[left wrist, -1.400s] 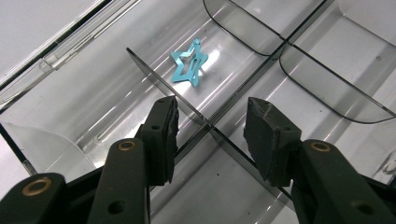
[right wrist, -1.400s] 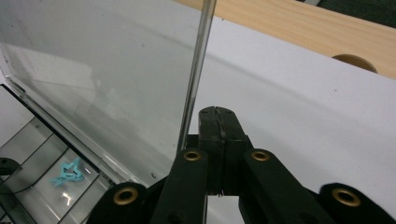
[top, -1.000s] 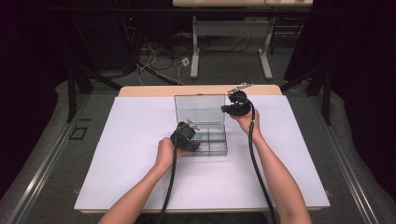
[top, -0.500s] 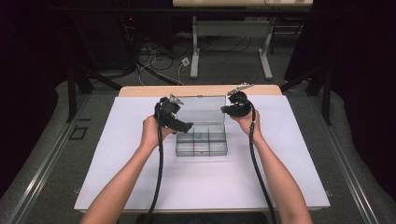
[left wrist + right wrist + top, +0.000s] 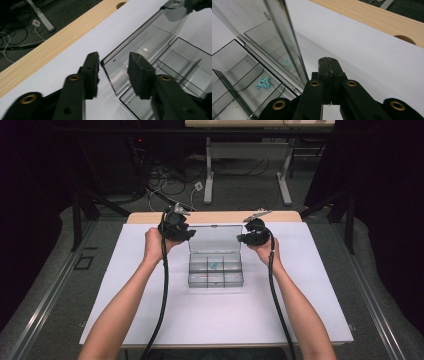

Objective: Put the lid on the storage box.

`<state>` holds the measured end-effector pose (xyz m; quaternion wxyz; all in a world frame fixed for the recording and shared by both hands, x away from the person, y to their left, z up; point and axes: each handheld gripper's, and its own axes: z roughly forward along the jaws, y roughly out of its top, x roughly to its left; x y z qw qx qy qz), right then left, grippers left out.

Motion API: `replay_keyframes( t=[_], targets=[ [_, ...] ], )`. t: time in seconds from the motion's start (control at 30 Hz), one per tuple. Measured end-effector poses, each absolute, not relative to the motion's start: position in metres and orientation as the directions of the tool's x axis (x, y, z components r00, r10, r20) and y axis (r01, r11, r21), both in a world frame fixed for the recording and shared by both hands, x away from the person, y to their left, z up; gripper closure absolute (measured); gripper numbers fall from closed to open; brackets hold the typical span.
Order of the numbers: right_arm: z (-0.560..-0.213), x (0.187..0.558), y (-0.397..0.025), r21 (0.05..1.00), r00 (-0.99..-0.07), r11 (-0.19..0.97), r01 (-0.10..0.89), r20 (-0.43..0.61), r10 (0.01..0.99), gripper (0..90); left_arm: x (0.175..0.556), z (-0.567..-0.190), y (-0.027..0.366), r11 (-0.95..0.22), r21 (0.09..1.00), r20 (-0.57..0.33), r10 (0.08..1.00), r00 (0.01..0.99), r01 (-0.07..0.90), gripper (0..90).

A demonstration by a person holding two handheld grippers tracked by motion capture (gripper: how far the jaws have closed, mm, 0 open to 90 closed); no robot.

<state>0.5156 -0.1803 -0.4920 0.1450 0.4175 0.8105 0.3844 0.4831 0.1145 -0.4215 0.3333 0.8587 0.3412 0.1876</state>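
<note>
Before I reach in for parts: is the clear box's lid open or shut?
Open. The lid stands raised behind the box, its compartments exposed, with a small teal piece lying in one.

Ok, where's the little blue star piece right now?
In the high view the blue star piece lies in the middle back compartment of the clear organizer box, just below its raised lid, between both grippers.

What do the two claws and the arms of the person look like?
Both the left claw and the right claw are black, each with two flat jaws carrying brass-coloured rivets. A grey three-cornered plate sits on top of each. A black cable trails from each claw along the forearm. The forearms are bare, with no sleeves visible.
</note>
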Motion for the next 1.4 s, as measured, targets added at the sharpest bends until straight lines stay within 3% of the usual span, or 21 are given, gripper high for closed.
replay_keyframes(
  t=[0.33,0.67,0.83,1.4],
  targets=[
    [-0.473,0.498,-0.193,0.745,-0.614,0.371,0.555,0.065,0.787,82.7,0.476,-0.421,0.117,-0.551,0.696,0.090,0.703,0.706,0.460,70.6],
    [-0.445,0.471,-0.199,0.732,-0.647,0.430,0.529,0.020,0.762,72.0,0.468,-0.421,0.118,-0.549,0.695,0.071,0.695,0.716,0.464,71.8],
    [-0.432,0.463,-0.190,0.745,-0.668,0.455,0.488,-0.017,0.744,66.9,0.462,-0.421,0.116,-0.581,0.685,0.102,0.674,0.731,0.440,71.5],
    [-0.434,0.438,-0.178,0.739,-0.713,0.487,0.466,-0.012,0.701,69.6,0.434,-0.432,0.116,-0.649,0.663,0.146,0.601,0.786,0.373,68.2]
  ],
)
